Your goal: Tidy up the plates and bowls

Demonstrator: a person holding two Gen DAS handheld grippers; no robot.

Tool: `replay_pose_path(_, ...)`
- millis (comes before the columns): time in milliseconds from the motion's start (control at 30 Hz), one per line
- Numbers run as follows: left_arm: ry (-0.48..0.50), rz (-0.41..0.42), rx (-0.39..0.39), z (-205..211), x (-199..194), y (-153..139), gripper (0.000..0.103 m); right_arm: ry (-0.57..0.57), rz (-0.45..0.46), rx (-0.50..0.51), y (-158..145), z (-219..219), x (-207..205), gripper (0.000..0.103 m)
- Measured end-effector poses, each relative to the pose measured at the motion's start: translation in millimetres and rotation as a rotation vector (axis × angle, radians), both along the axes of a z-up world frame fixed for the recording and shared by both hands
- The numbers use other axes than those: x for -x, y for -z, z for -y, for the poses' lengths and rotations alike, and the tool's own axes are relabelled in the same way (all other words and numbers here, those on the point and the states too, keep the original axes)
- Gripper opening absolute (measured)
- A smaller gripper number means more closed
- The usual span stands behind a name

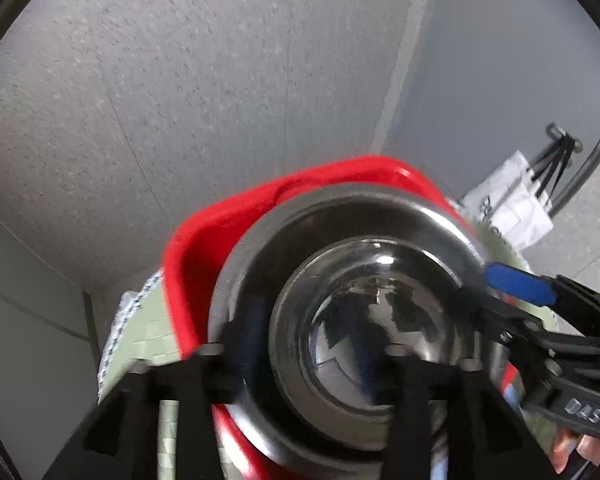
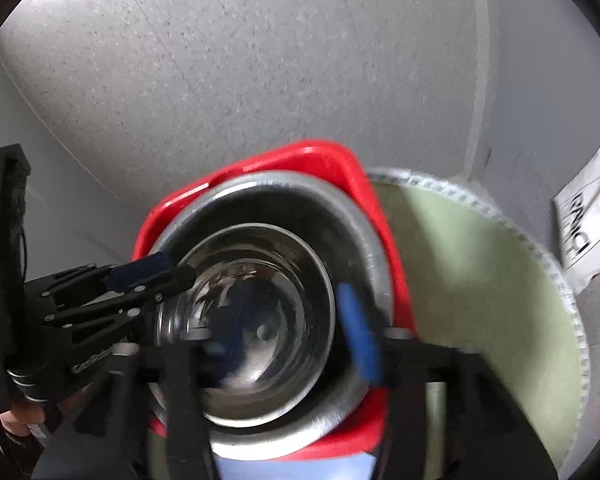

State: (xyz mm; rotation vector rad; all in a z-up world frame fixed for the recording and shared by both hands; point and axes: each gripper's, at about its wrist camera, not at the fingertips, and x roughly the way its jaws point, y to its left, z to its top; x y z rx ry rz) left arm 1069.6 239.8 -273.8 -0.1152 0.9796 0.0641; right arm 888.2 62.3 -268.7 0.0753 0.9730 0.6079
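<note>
A steel bowl [image 1: 340, 264] sits in a red square dish [image 1: 204, 248], with a smaller steel bowl [image 1: 364, 320] nested inside it. All are lifted off the green mat [image 1: 148, 332]. My left gripper [image 1: 324, 352] grips the stack's left rim. My right gripper [image 1: 496, 292] with blue pads grips the right rim. In the right wrist view the red dish [image 2: 380, 208] and large steel bowl [image 2: 364, 232] fill the centre; the right gripper [image 2: 288, 344] holds the near rim and the left gripper [image 2: 168, 272] holds the left rim. The view is blurred by motion.
A round green mat [image 2: 480, 280] with a patterned edge lies on the speckled grey table [image 2: 260, 80]. A white paper bag [image 2: 588, 232] lies at the right. Black cables [image 1: 556, 164] run past a white bag [image 1: 512, 204] at the far right.
</note>
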Motion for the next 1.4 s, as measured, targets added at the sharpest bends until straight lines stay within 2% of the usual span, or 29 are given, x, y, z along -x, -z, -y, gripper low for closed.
replay_pose_path(33,-0.003,0.019,-0.006,1,7,-4,0.068,-0.001,0.017,-0.003,-5,3,4,0.066)
replay_pose_path(67,-0.003,0.050,-0.011,2,15,-11,0.070,0.003,0.036,0.001,-11,7,9,0.066)
replay_pose_path(300,0.010,0.112,0.001,14,73,-30,0.080,0.078,0.111,-0.031,-46,60,53,0.075)
replay_pose_path(467,0.034,0.118,0.024,14,115,-29,0.081,0.132,0.101,-0.036,-48,91,83,0.075)
replay_pose_path(667,0.030,0.081,0.038,10,149,-25,0.081,0.196,0.053,-0.035,-34,121,103,0.075)
replay_pose_path(800,0.038,0.056,0.058,13,155,-22,0.081,0.215,0.016,-0.035,-20,132,112,0.075)
replay_pose_path(1133,0.092,-0.023,0.040,41,152,-6,0.080,0.190,-0.076,-0.023,11,130,131,0.075)
replay_pose_path(1300,0.118,-0.100,0.033,55,146,16,0.078,0.168,-0.169,-0.023,40,126,131,0.075)
replay_pose_path(1400,0.120,-0.119,0.035,57,142,25,0.078,0.170,-0.218,-0.031,54,127,131,0.075)
